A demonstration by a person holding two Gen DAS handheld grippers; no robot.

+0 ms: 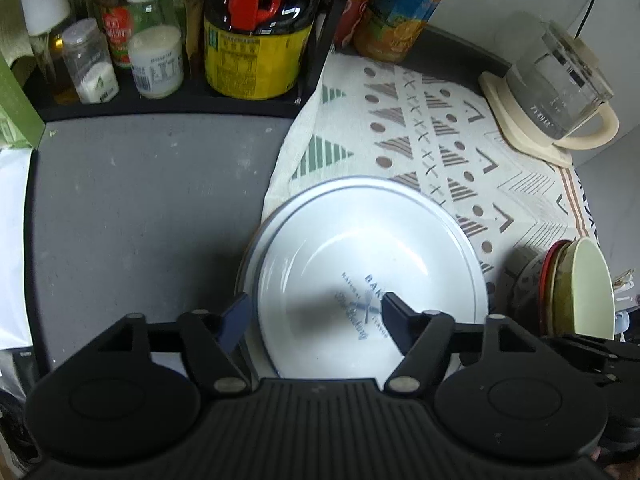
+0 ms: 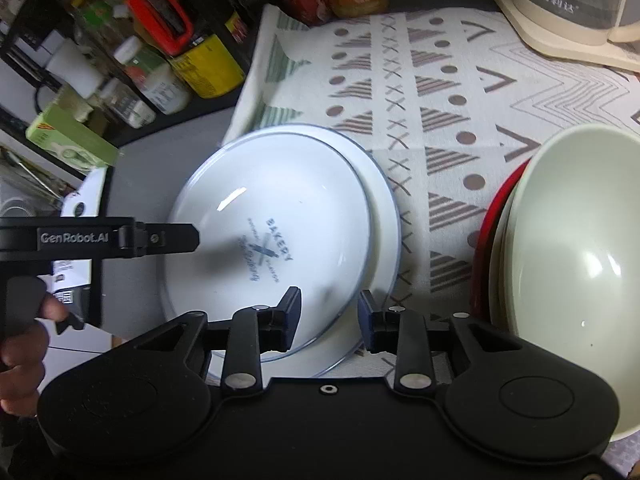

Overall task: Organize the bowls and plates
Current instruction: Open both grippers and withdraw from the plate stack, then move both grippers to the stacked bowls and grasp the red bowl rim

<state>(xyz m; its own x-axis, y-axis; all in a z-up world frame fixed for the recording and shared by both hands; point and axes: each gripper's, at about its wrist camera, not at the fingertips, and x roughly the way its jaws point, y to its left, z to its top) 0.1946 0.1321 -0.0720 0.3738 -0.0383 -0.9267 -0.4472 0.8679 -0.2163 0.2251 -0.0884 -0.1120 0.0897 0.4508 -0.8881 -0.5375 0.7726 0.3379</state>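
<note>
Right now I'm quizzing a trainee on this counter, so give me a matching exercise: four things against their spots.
Things:
1. white plates
2. kettle
3. pale green bowl
4. yellow-labelled bottle

Places:
A. far right corner of the patterned cloth
B. in the black rack at the back left
C. half on the cloth, half on the grey mat
D. nested in a stack with a red rim

Pairs: 1-C, 2-A, 3-D, 4-B

Left gripper [image 1: 314, 314] fingers spread over white bowl [image 1: 372, 280] nested in plate [image 1: 256, 248], straddling grey bench [image 1: 140, 208] and patterned cloth [image 1: 460, 140]; kettle [image 1: 556, 92] far right.
</note>
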